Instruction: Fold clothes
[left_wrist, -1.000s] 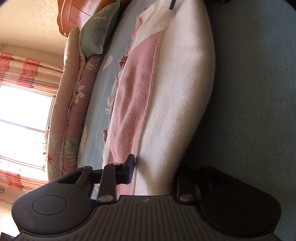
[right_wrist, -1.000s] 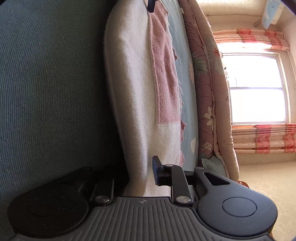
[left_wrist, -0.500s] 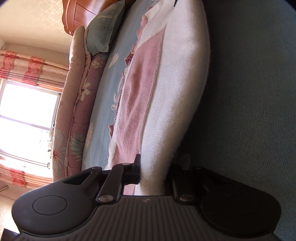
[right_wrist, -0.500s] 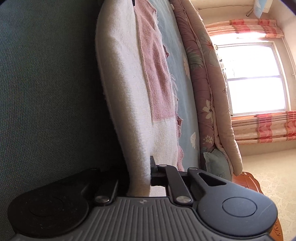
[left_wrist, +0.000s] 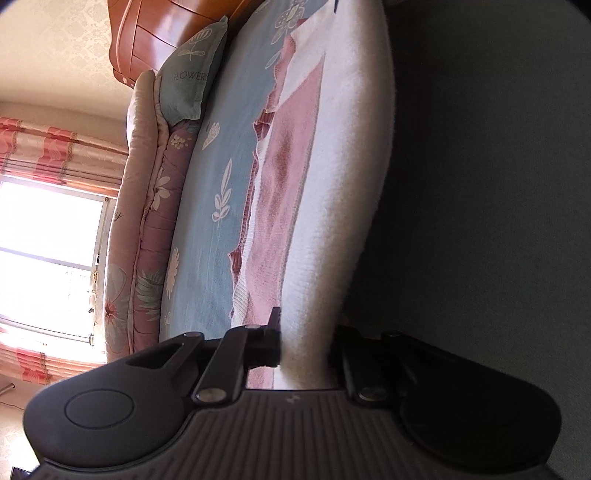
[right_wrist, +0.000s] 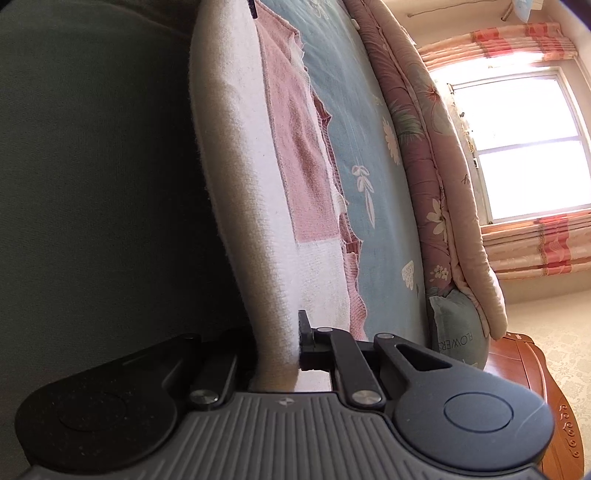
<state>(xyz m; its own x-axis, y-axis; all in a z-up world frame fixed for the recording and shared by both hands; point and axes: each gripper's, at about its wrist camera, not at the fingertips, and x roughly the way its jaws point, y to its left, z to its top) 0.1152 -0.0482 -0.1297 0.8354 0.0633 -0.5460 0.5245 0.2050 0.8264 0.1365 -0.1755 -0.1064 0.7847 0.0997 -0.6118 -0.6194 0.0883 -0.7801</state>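
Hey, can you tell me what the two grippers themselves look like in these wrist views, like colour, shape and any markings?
Both look alike. The left gripper and right gripper are matte black plastic. Each has a ribbed grey deck with a small pale logo, flanked by rounded housings bearing a raised disc. Flat black link bars with silver pivot screws run forward to slim rectangular jaws. No cables, hands or sleeves show.

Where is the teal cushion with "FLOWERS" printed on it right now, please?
The teal cushion sits at the far end of the blue bedspread, wedged between the rolled floral quilt and the wooden headboard; the right wrist view shows it low right.
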